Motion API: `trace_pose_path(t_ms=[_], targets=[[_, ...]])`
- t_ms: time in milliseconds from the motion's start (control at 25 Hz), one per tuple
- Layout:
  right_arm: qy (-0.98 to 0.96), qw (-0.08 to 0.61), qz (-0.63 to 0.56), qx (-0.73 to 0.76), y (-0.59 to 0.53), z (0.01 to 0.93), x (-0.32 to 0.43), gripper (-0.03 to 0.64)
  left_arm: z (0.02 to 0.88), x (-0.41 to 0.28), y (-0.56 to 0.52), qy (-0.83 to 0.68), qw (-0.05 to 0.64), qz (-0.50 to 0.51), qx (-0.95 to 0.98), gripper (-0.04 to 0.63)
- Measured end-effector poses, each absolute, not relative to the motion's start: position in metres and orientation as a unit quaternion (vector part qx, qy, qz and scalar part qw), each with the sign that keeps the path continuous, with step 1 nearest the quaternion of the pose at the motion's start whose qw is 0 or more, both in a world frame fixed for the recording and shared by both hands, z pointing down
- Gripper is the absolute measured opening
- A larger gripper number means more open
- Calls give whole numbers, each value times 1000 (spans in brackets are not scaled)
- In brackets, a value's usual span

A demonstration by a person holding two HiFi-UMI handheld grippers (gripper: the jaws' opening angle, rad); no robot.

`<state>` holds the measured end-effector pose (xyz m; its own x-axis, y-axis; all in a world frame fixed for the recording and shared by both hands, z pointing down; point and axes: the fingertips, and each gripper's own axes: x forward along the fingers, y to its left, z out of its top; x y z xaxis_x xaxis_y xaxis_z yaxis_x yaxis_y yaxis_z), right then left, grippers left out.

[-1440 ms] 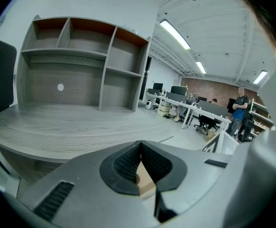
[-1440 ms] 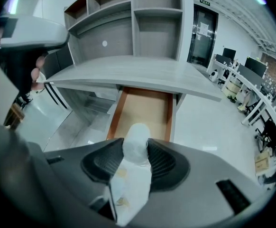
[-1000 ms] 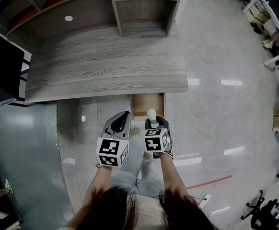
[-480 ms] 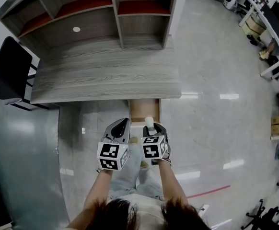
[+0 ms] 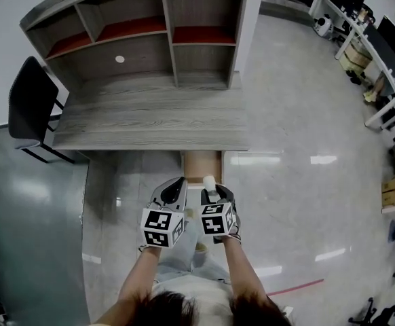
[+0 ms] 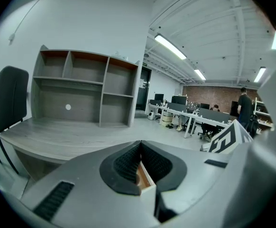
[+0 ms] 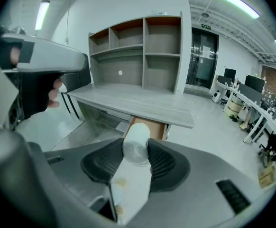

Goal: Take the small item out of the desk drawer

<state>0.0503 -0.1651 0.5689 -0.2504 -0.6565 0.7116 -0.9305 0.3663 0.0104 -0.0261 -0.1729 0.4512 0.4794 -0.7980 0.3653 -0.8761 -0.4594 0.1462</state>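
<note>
From overhead there's a grey wooden desk (image 5: 150, 124) with a shelf unit (image 5: 177, 53) along its back edge. A black chair (image 5: 28, 100) stands off its left end, and rows of office tables (image 5: 381, 53) sit far off to the right. The drawer (image 5: 201, 161) under the desk's front edge is pulled out, its open end facing the two claws across a strip of shiny floor (image 5: 286, 202). The left claw (image 5: 176, 182) and right claw (image 5: 214, 191) hover side by side, close in front of the drawer. Looking along the left claw, its ribbed pads are pinched together at the tips with nothing in them, and a sliver of the drawer's wooden side shows through the slit below. Looking along the right claw, the pads are clamped on a small white roll (image 7: 134, 175), which lies lengthwise between them. Its rounded end pokes out past the tips toward the desk. The roll is clear of the drawer, which sits beyond it and lower down.
</note>
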Motion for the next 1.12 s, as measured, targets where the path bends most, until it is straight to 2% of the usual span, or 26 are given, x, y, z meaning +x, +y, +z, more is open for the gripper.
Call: trace_pose_path(t_ms=[1120], targets=[[-797, 240, 116, 541, -112, 454, 71, 173, 368, -21, -95, -529, 104, 82, 838, 15]])
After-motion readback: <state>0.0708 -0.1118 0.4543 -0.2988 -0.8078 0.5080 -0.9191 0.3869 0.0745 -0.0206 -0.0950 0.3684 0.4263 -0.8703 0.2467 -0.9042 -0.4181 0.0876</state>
